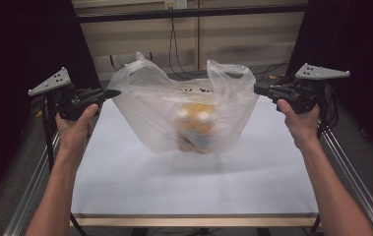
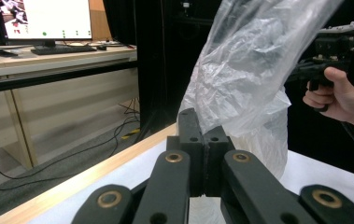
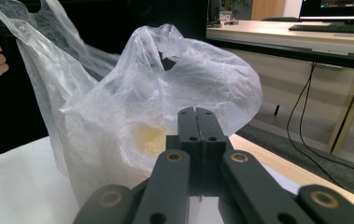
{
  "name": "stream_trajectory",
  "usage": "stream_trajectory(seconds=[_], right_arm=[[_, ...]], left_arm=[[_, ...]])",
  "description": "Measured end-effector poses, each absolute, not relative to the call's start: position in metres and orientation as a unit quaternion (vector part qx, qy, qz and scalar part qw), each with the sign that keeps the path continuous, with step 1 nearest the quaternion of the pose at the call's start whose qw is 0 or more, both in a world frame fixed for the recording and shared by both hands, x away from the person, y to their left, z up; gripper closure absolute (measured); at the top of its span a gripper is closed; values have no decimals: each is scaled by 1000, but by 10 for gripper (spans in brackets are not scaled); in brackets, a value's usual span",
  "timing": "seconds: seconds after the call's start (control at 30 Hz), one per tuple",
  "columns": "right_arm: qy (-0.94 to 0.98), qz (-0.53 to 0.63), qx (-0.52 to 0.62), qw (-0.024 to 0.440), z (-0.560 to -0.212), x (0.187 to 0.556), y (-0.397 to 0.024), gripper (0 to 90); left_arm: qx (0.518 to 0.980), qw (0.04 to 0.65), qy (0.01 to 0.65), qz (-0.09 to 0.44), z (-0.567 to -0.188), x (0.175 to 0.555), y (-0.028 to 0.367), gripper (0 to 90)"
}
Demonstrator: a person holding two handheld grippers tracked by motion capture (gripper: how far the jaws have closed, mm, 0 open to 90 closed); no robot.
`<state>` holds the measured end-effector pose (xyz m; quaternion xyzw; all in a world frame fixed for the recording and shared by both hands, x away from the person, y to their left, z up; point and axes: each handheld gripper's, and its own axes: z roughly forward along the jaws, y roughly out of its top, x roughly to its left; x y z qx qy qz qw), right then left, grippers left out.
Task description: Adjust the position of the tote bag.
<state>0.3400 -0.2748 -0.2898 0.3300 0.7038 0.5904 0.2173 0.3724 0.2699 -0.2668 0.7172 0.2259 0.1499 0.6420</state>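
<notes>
Between both hands hangs the plastic bag (image 1: pixel 184 115): thin, slippery, sagging; left gripper (image 1: pixel 111 93) and right gripper (image 1: pixel 259 88) pinch its edges, best held there.

My table (image 1: pixel 125 187) has a white top with a pale wood strip along its near edge and metal rails down the left and right sides. The clear plastic bag (image 1: pixel 189 108) sits at the far middle; whether its bottom touches the top, I can't tell.

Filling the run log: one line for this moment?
left gripper: shut on clear plastic bag | right gripper: shut on bag | yellow item inside
</notes>
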Motion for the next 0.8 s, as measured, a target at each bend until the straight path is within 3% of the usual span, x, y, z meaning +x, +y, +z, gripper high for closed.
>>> stream_trajectory(seconds=[0.2, 0.23, 0.33, 0.37, 0.47, 0.57, 0.8], right_arm=[[697, 599, 330, 216, -285, 333, -281, 900], [702, 593, 326, 221, -282, 332, -278, 851], [702, 598, 318, 221, -275, 334, -272, 816], [703, 598, 318, 217, -270, 338, -265, 748], [711, 593, 312, 214, -266, 346, -256, 705], [720, 583, 312, 213, -260, 359, -240, 580], [732, 561, 323, 210, -252, 387, -218, 439]], left_arm=[[712, 648, 229, 146, -271, 374, 272, 900], [711, 649, 229, 143, -272, 374, 272, 900], [711, 653, 220, 142, -271, 371, 270, 900], [711, 653, 217, 143, -270, 370, 270, 900], [712, 655, 210, 142, -269, 367, 269, 900], [712, 656, 206, 140, -269, 364, 269, 900], [710, 659, 206, 138, -272, 361, 273, 900]])
